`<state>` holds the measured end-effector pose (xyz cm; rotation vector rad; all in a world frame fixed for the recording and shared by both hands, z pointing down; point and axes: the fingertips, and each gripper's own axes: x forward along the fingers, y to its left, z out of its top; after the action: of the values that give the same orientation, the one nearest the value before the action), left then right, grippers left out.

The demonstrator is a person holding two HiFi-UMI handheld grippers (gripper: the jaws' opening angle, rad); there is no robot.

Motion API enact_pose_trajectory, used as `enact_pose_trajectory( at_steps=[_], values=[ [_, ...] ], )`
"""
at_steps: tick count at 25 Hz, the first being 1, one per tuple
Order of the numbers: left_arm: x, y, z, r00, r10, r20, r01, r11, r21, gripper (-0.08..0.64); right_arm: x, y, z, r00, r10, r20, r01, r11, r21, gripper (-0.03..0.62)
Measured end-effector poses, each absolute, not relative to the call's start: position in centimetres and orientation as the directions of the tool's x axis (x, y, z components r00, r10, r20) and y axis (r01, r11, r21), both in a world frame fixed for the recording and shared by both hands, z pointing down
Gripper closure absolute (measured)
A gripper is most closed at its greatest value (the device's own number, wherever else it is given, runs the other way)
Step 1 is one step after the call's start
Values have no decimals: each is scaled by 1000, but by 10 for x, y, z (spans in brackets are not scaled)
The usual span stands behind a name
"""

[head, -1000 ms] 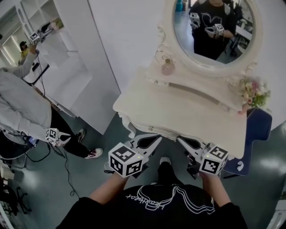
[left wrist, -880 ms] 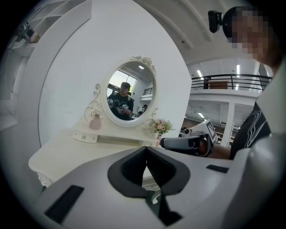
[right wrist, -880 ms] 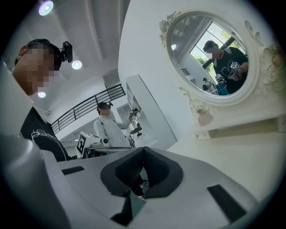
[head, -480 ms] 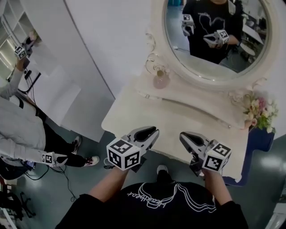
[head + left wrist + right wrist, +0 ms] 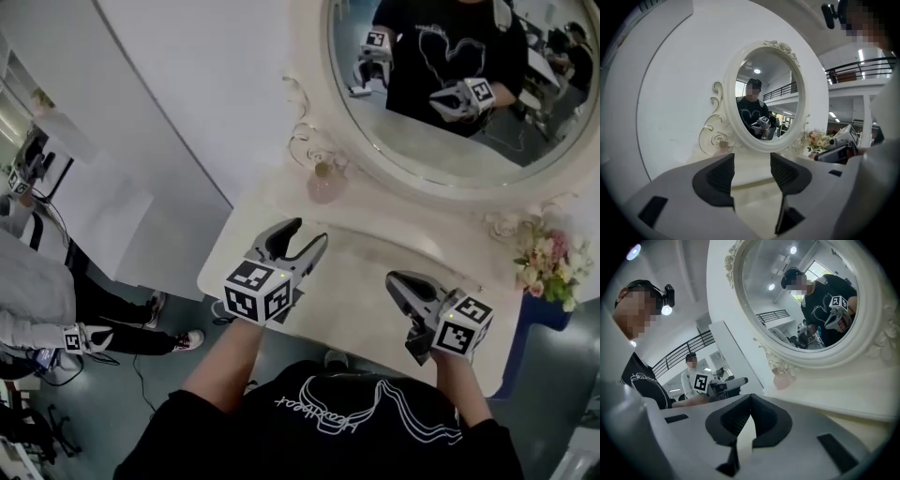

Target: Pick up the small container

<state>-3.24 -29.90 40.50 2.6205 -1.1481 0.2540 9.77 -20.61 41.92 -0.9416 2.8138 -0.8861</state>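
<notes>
**Jaws opening on the left gripper [image 5: 307, 234], nothing grasped yet**

Only air lies between its spreading jaws. The right gripper [image 5: 394, 281] is pinched closed and empty. The small pink rounded glass container [image 5: 322, 183] stands untouched at the back left corner of the white ornate dressing table [image 5: 375, 253]. The reach, the grip and the lift are all still to do.

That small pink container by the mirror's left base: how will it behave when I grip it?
Probably rigid and fragile: the pink container looks glassy. Its rounded body under a narrow neck could slip or tip if pinched off-centre.
</notes>
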Motion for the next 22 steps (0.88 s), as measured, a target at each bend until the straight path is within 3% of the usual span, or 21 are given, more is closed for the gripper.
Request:
enact_pose_trajectory(
  at_steps=[22],
  values=[
    [-11,-460,464,682,-648,338,-706,-705,72,376,107,-266,464,-666,-700,260,-675,417,-608,586]
  ],
)
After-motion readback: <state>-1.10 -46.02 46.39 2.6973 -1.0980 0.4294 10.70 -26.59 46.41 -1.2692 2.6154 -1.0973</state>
